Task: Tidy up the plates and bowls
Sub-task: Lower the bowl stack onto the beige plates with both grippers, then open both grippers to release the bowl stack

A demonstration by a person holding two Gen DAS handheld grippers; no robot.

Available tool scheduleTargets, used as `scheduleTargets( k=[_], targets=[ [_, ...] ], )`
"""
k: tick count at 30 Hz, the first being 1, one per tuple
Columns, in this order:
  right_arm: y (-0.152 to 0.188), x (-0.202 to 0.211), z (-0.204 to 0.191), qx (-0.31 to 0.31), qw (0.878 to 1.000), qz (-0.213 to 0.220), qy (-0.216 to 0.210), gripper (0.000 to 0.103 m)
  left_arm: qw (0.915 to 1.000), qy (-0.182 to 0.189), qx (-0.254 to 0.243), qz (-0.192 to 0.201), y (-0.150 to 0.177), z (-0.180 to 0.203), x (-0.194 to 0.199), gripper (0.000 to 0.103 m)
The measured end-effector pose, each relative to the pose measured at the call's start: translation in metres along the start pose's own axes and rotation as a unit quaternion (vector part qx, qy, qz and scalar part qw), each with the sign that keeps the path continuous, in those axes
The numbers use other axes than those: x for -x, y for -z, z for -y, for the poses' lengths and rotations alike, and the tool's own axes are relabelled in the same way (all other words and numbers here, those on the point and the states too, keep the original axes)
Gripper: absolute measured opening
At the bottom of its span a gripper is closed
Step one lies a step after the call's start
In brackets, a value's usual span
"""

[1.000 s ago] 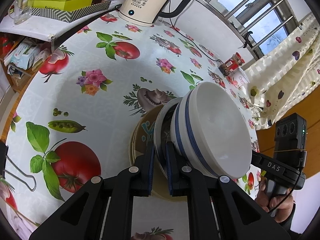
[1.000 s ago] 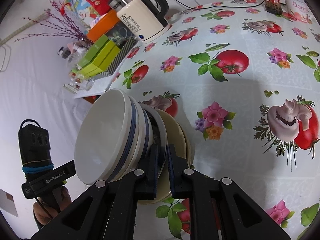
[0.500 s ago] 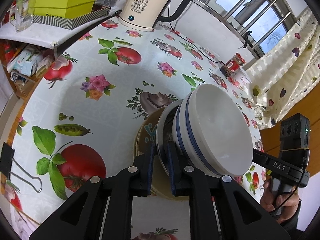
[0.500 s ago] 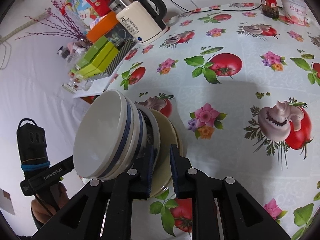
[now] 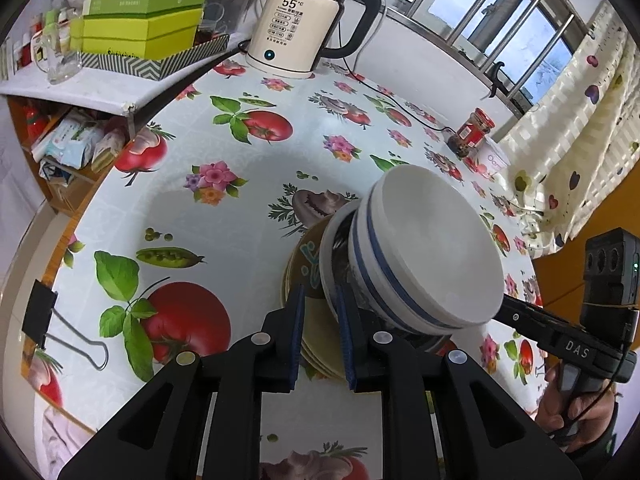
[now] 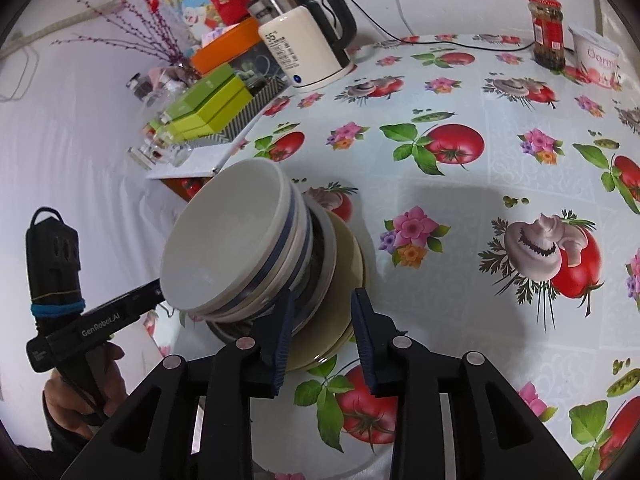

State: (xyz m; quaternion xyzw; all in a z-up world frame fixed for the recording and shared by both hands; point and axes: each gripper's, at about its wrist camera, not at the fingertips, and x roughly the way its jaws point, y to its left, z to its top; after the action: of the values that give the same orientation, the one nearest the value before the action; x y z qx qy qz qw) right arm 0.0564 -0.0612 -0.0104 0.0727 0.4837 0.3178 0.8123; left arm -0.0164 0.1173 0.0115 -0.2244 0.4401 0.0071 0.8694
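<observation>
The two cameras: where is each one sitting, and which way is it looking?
Left wrist: on the left tool, looking down along its fingers at the stack of bowls and plates on the tablecloth; the right tool's handle and hand show at right.
Right wrist: on the right tool, looking down at the same stack from the opposite side; the hand on the left tool's handle shows at left.
Shared: the stack, kettle, red jar; both tools' jaws are opening.

Looks like somebody's home dining corner: a table under a plastic tablecloth printed with tomatoes and mushrooms, an electric kettle plugged in at the top of the frame. Upper right there's a barred window with a heart-print curtain, plus a sauce jar and tea boxes upper left.
</observation>
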Motion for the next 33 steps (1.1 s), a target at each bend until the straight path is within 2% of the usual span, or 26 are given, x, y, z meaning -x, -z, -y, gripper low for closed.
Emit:
scheduleTargets(
  k=[16,28,33],
  targets=[
    [0.022,0.014,-0.024,0.048,0.999,0.011,0.023,0.048,0.9990,-0.014,-0.041,0.013,0.017,0.028,0.013,0.017],
    [0.035,0.012,-0.037,0.079,0.996,0.011,0.049,0.054,0.9977,-0.035,-0.056,0.012,0.030,0.037,0.009,0.018],
    [0.039,0.010,-0.044,0.094,0.994,0.011,0.056,0.057,0.9974,-0.045,-0.054,0.014,0.034,0.036,0.008,0.025]
  ],
)
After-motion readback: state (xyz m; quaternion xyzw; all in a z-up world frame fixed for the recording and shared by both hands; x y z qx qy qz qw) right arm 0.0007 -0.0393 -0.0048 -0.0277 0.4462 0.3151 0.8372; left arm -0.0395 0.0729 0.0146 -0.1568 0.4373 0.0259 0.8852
